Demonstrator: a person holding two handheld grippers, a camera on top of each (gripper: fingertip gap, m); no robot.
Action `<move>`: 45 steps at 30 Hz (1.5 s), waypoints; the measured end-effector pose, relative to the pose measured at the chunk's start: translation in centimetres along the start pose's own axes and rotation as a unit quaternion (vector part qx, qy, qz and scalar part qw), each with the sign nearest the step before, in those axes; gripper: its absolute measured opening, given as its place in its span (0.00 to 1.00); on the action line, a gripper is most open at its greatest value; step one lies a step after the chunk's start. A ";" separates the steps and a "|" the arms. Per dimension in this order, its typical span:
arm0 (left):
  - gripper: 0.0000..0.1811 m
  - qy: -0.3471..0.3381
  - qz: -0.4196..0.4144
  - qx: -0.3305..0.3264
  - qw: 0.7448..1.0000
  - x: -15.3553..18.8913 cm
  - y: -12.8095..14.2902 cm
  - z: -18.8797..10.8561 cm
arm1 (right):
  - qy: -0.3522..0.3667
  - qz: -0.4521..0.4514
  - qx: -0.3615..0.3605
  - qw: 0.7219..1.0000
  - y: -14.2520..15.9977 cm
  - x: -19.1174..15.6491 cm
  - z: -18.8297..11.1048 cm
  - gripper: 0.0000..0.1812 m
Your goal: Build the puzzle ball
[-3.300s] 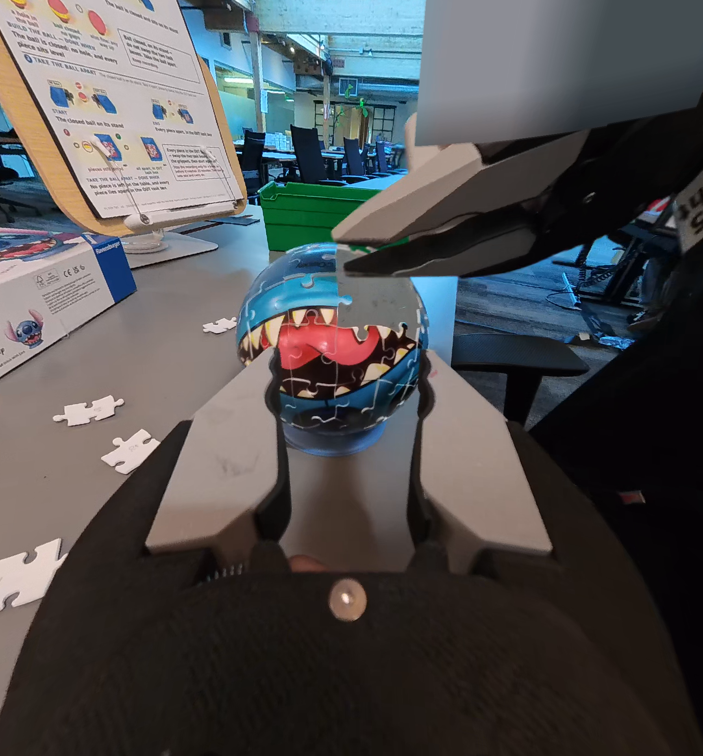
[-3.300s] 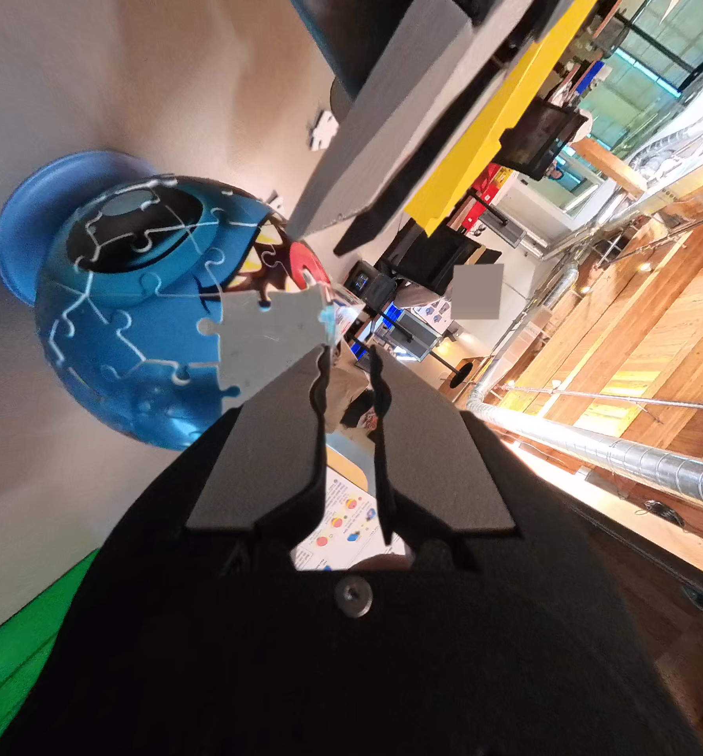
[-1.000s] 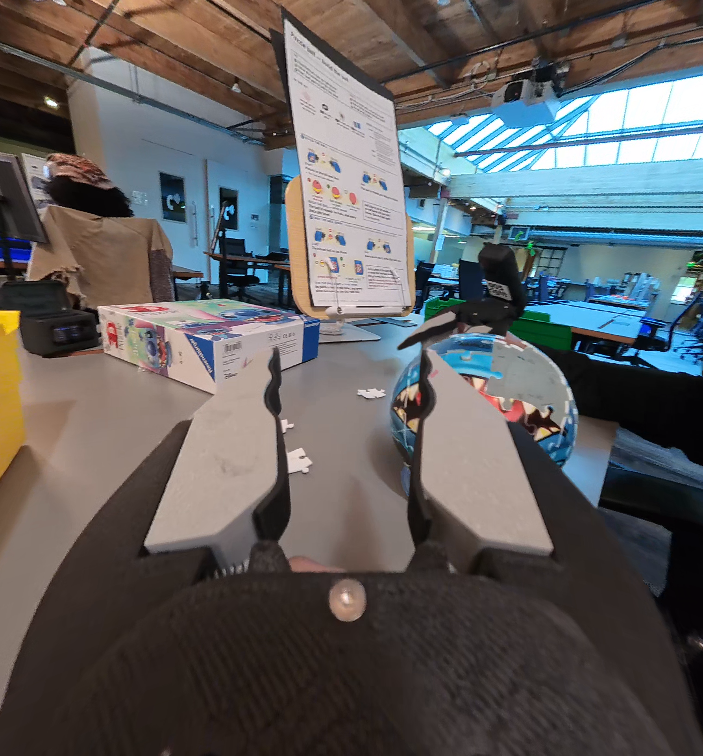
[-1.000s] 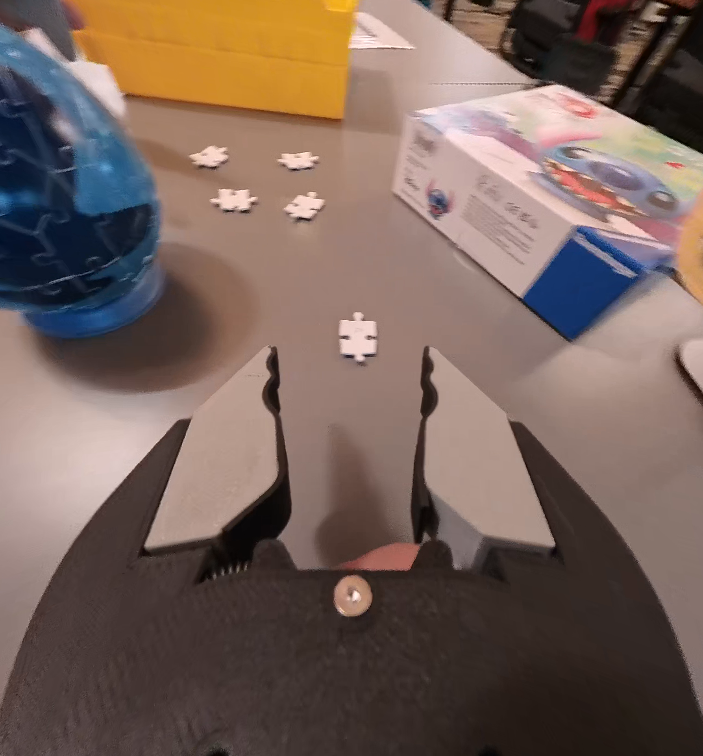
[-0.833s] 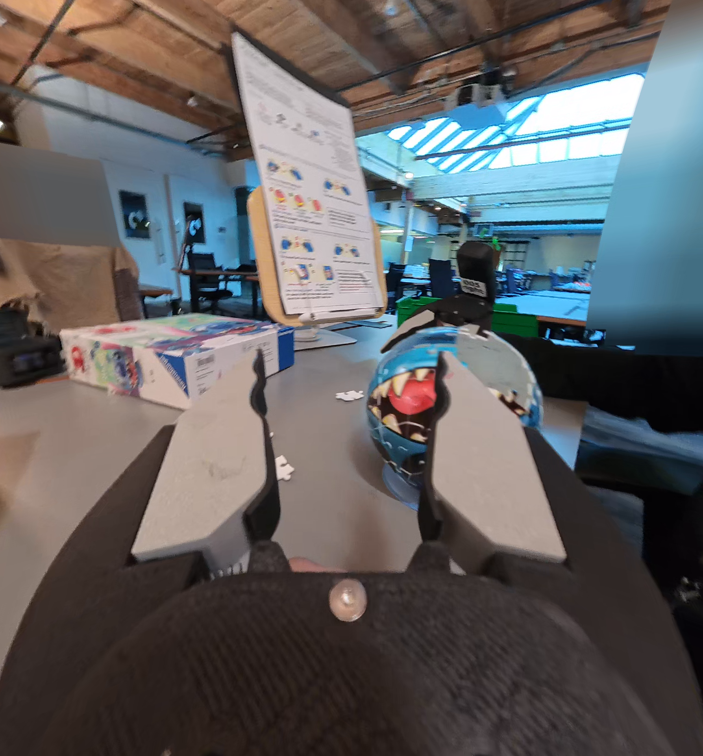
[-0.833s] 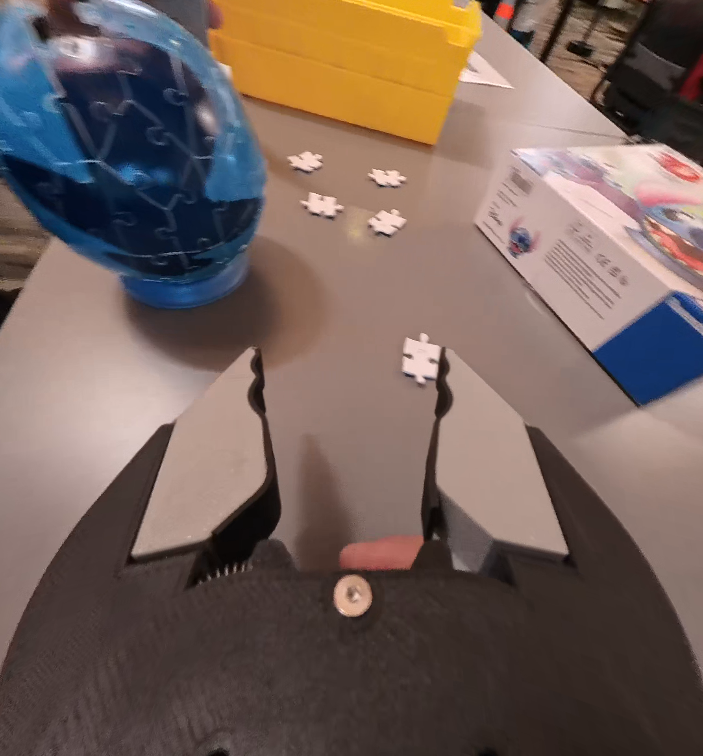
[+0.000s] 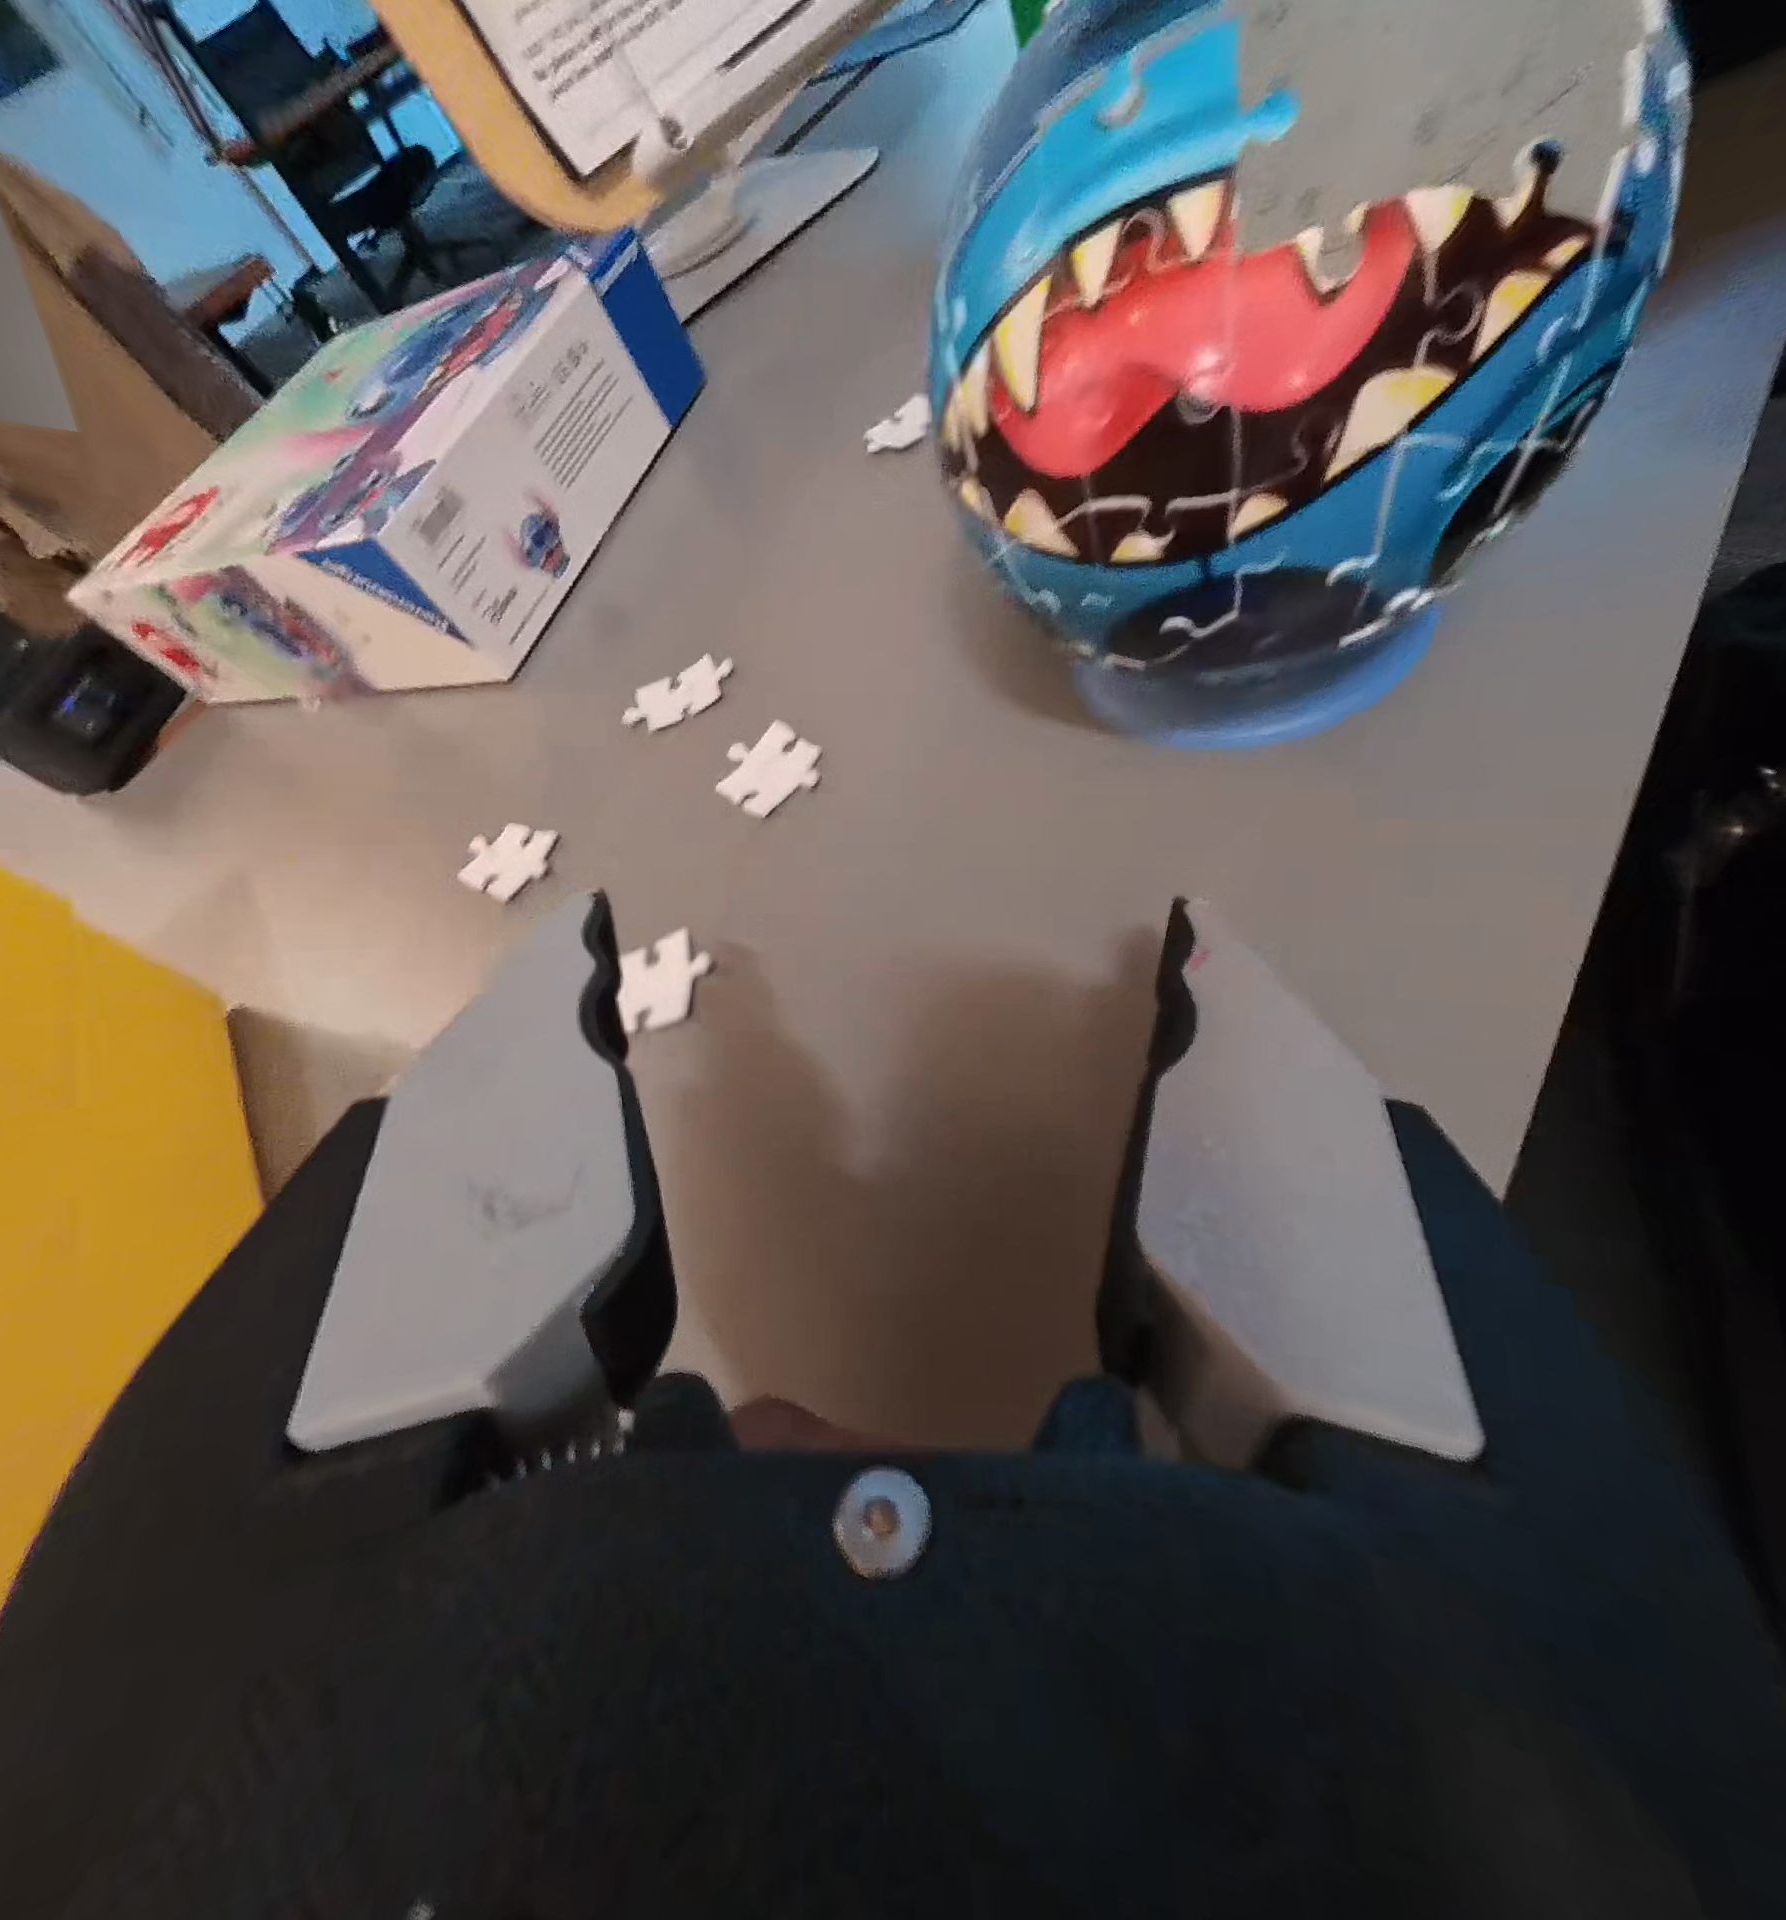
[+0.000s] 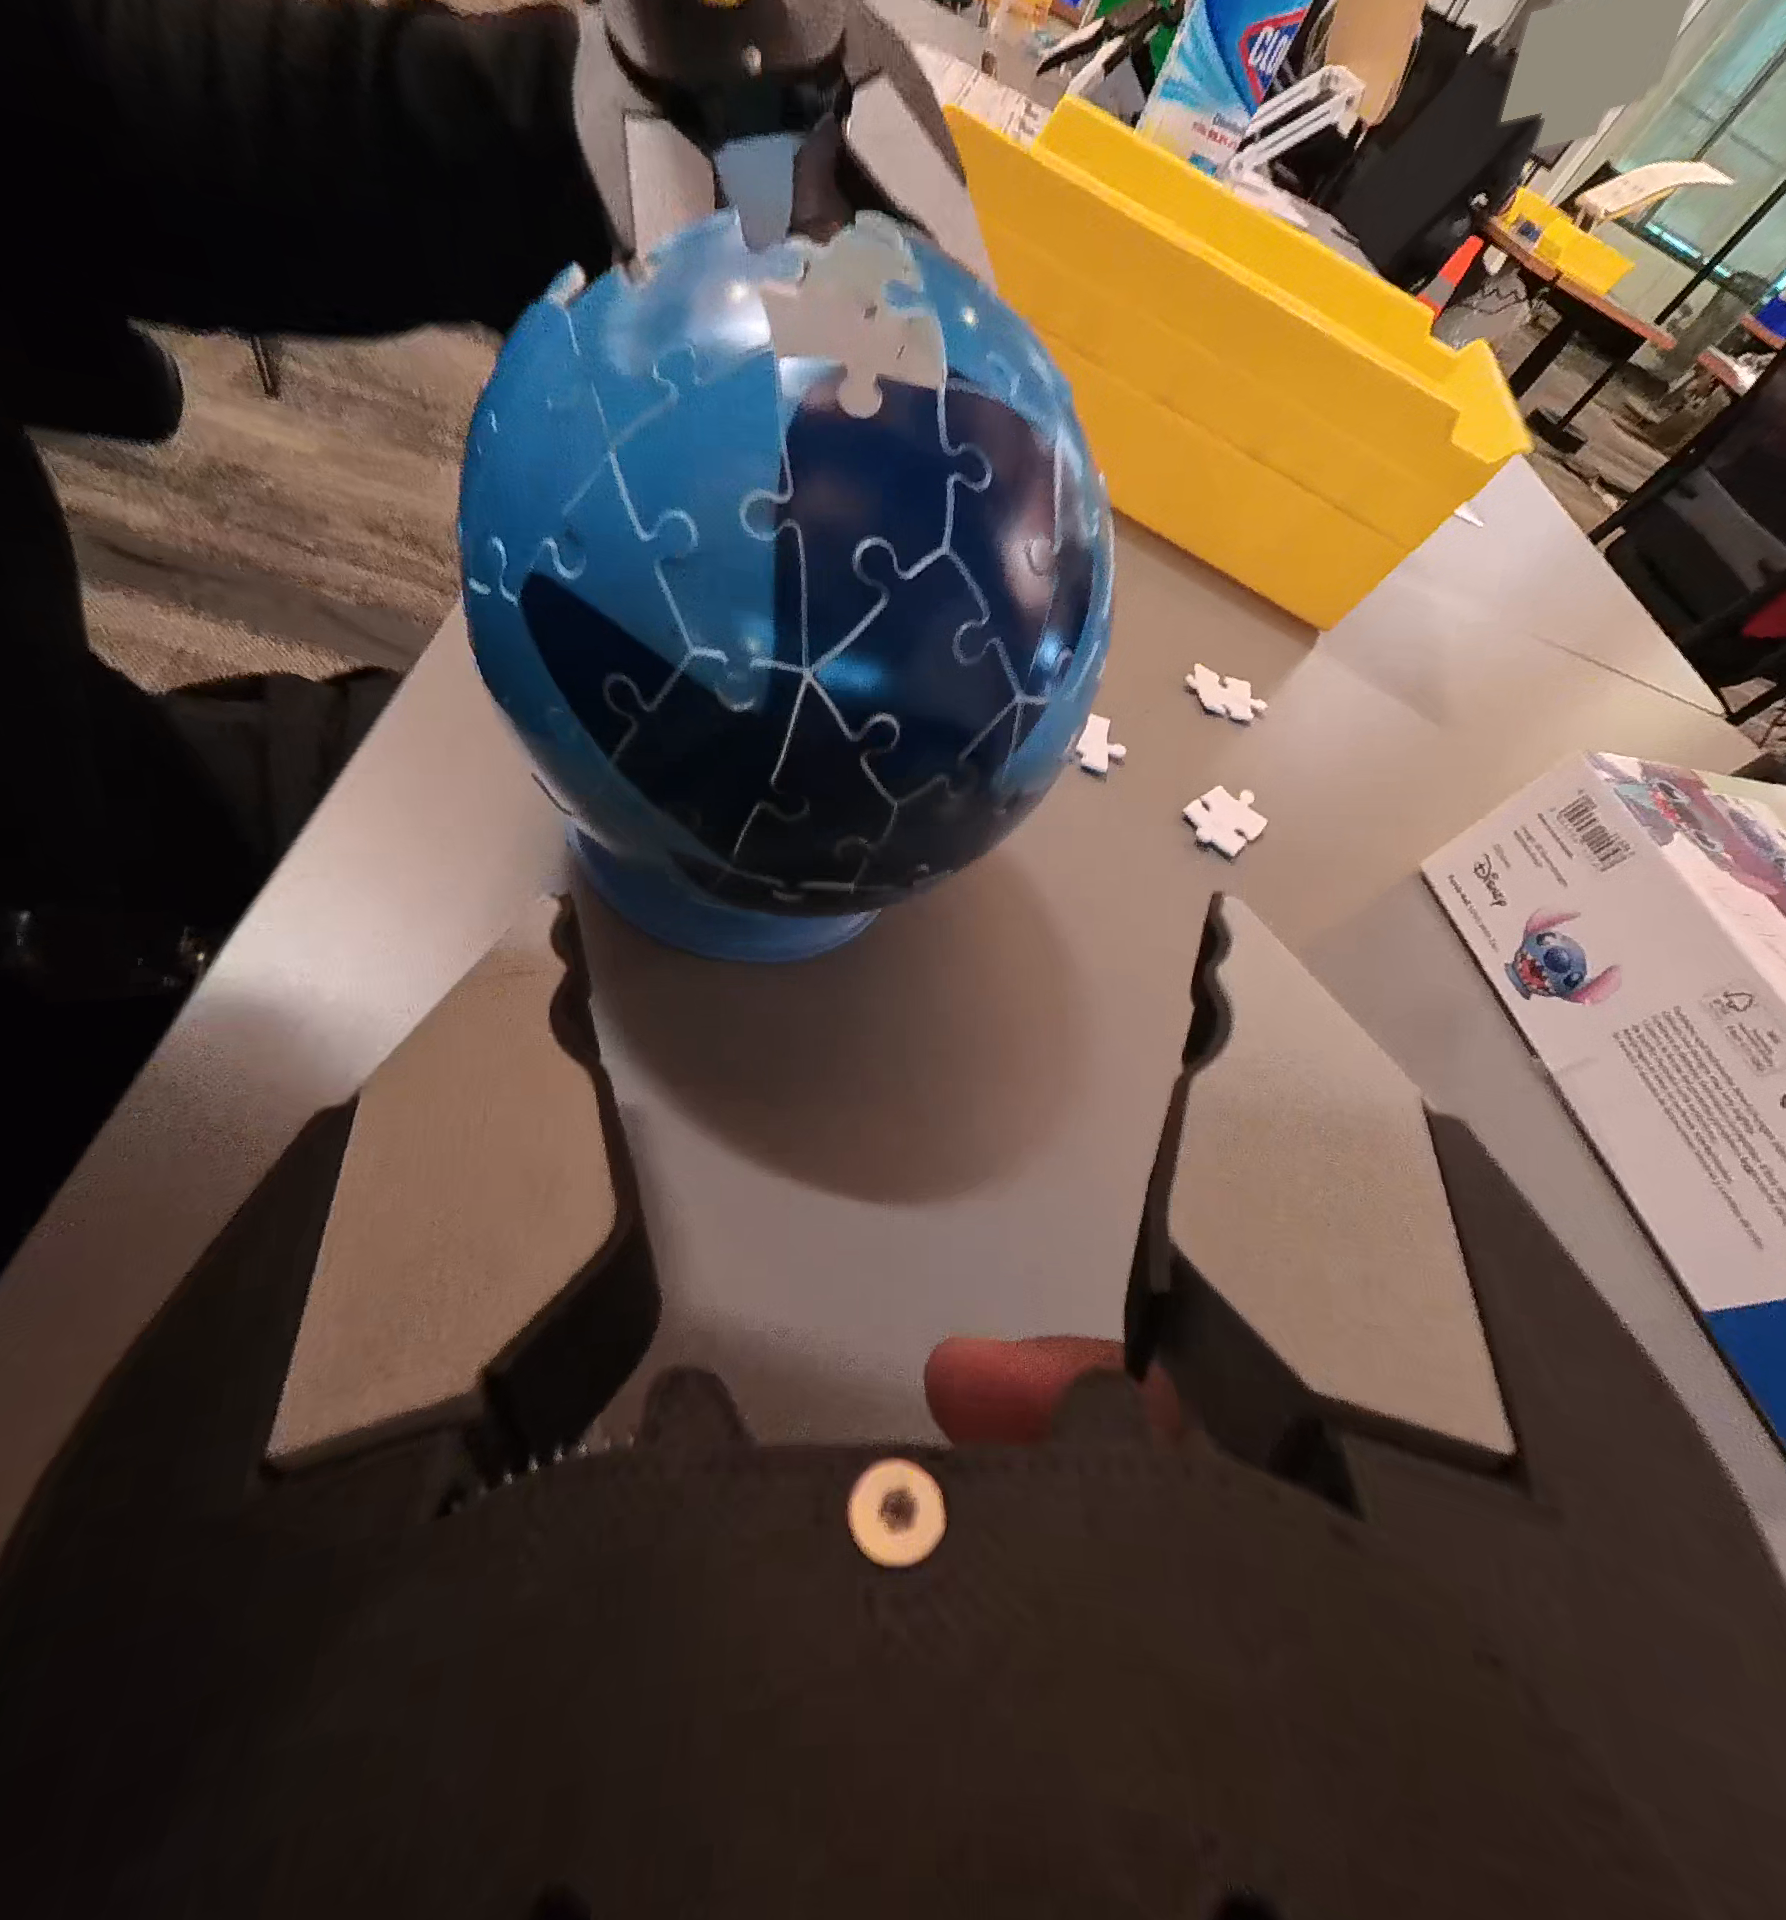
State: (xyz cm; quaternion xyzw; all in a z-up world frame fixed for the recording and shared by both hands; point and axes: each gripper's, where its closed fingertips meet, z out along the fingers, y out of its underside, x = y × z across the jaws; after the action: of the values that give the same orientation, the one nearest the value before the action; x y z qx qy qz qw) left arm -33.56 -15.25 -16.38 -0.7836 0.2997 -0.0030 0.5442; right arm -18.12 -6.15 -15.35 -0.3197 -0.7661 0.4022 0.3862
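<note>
The puzzle ball (image 7: 1304,343) sits on its blue stand (image 7: 1253,707) at the table edge. My left gripper (image 7: 884,961), jaws apart and empty, is nearer the loose pieces left of the ball; the nearest piece (image 7: 660,977) touches its left fingertip. My right gripper (image 8: 889,935), also apart and empty, faces the ball's back.

Open, empty left gripper (image 7: 884,925) above loose puzzle pieces (image 7: 660,977) near puzzle ball (image 7: 1294,384).

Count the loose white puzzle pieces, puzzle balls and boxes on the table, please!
Loose flat white puzzle pieces: 5
Round blue puzzle ball: 1
White-and-blue cardboard puzzle box: 1
Total: 7
</note>
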 end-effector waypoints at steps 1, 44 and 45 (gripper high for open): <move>0.56 -0.002 -0.005 -0.001 1.000 -0.4 0.4 -0.5 | 0.002 -0.008 -0.007 1.000 0.3 0.0 0.1 0.63; 0.44 0.024 -0.083 0.192 0.978 -3.4 -4.1 -1.6 | 0.058 0.050 -0.096 0.992 5.8 5.9 -0.5 0.58; 0.45 0.015 -0.084 0.193 0.977 -3.6 -4.1 -1.6 | 0.060 0.048 -0.095 0.993 5.8 5.9 -0.5 0.58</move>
State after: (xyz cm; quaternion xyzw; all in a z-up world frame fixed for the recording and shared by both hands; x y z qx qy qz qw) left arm -35.14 -13.99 -11.03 -0.6857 0.2350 -0.1186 0.6786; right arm -19.61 1.51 -18.19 -0.4151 -0.7598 0.3262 0.3795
